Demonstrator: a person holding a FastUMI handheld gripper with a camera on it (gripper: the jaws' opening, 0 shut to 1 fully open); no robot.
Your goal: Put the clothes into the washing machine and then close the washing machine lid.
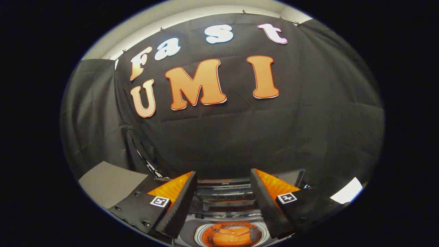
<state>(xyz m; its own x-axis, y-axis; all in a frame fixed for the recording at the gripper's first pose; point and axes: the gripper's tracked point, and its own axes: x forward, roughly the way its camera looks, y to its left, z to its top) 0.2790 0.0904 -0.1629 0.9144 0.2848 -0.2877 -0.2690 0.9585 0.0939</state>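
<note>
Washing machine (226,206) sits directly below and between the gripper (223,183) fingers, drum with orange clothes (230,236) inside visible, gripper wide open, holding nothing, lid apparently raised beyond.
</note>
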